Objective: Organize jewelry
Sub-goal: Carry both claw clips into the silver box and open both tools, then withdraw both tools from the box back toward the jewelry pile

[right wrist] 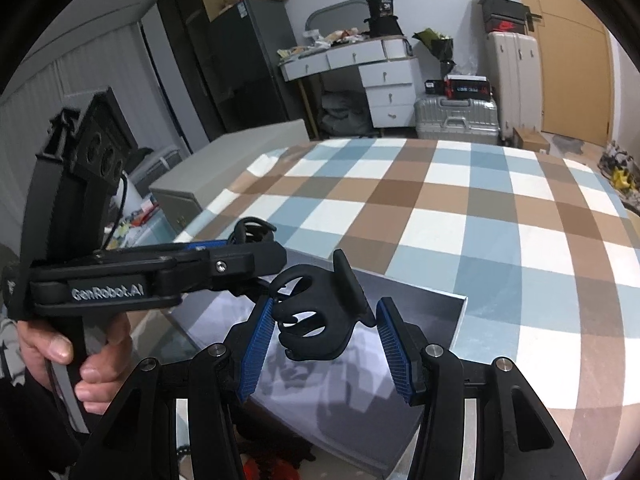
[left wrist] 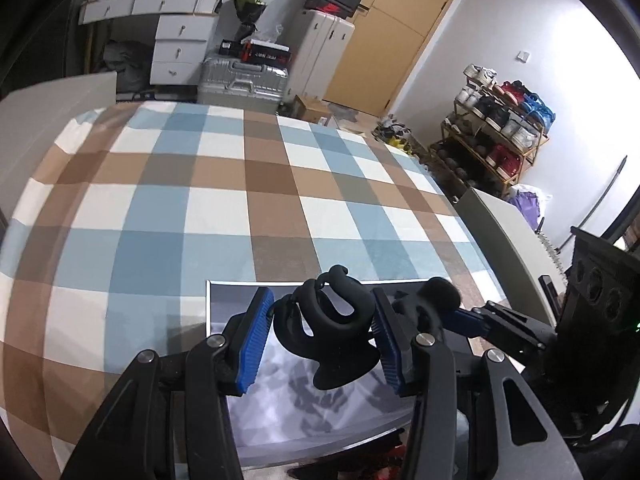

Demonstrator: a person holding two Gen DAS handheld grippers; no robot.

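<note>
Your left gripper pinches a black hair claw over the grey box. Your right gripper pinches a second black claw, at 3 o'clock of the first. Checked bedcover beyond, 12 o'clock.

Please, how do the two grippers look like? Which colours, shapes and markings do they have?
Both the left gripper and the right gripper have black linkage arms with silver pivot bolts and two ribbed blue finger pads. In the right wrist view, the left gripper's black body carries white lettering "GenRobot.AI", above an upright black handle.
</note>
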